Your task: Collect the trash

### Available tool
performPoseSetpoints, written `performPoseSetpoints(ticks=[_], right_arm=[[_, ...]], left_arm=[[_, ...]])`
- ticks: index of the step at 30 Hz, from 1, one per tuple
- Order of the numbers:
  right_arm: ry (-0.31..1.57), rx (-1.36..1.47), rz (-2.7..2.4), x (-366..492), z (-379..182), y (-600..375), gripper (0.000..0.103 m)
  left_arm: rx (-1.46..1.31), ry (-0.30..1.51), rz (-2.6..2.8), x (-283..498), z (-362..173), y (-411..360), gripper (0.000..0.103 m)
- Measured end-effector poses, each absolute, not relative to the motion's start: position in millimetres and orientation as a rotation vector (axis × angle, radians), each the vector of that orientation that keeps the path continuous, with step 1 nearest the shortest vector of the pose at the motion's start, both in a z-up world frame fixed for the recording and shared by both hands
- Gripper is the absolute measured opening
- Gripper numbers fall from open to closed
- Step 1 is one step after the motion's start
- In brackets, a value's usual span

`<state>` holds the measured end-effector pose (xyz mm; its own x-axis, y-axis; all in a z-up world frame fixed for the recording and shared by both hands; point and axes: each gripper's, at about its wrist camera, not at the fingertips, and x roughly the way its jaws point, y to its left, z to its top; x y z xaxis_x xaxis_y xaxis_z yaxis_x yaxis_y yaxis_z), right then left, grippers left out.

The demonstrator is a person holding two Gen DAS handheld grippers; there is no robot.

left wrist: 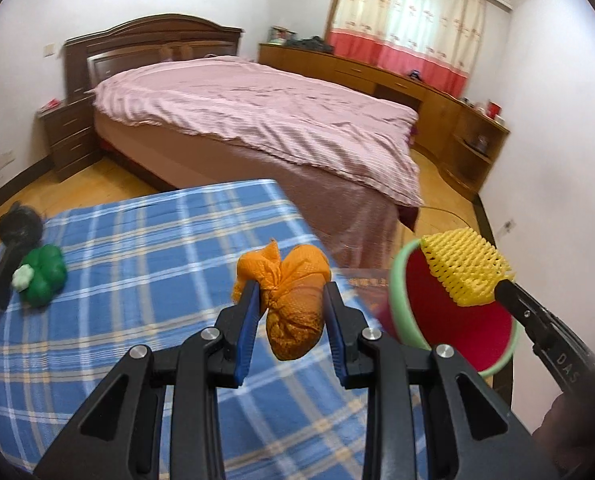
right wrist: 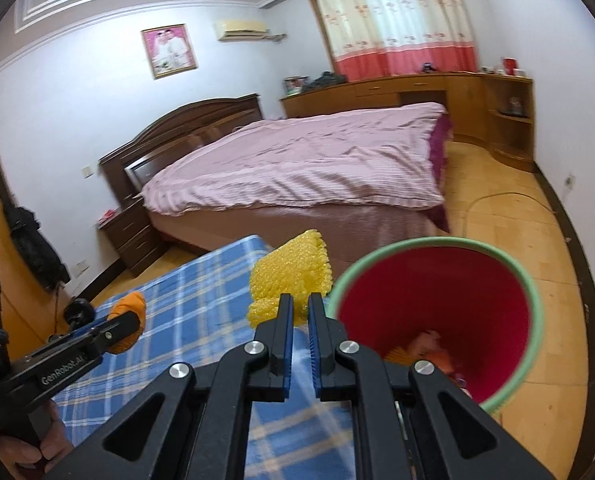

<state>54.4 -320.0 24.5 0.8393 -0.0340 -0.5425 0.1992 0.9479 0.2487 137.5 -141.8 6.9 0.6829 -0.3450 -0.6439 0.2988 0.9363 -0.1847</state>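
Note:
My left gripper (left wrist: 291, 294) is shut on an orange net bag (left wrist: 295, 300) knotted at the top, held above the blue plaid table (left wrist: 137, 240). It also shows in the right wrist view (right wrist: 127, 322). My right gripper (right wrist: 300, 306) is shut on a yellow foam net (right wrist: 289, 276), held by the rim of the red bin with a green rim (right wrist: 437, 308). In the left wrist view the yellow foam net (left wrist: 463, 266) hangs over the bin (left wrist: 449, 316). Some trash lies at the bin's bottom (right wrist: 429, 350).
A green toy pepper (left wrist: 43, 274) and a black object (left wrist: 15, 240) lie at the table's left edge. A bed with a pink cover (left wrist: 257, 120) stands beyond the table. Wooden cabinets (left wrist: 417, 84) line the far wall. The bin stands on a wooden floor (right wrist: 517, 220).

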Motion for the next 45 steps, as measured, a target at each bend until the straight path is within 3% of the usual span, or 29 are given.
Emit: performPoseSetpoints(ticks=[23, 32, 35, 45], right_arm=[[0.663, 0.475, -0.284, 27, -42, -429, 0.010], [0.682, 0.532, -0.304, 24, -56, -448, 0.015], [0.696, 0.542, -0.304, 24, -57, -449, 0.018], [0.683, 0.524, -0.297, 19, -43, -443, 0.047]], left_arm=[[0.065, 0.845, -0.616, 143, -36, -281, 0.032], [0.107, 0.896, -0.710, 148, -56, -320, 0.038], [0.130, 0.926, -0.721, 152, -60, -326, 0.041], [0.110, 0.948, -0.685, 160, -55, -311, 0.045]])
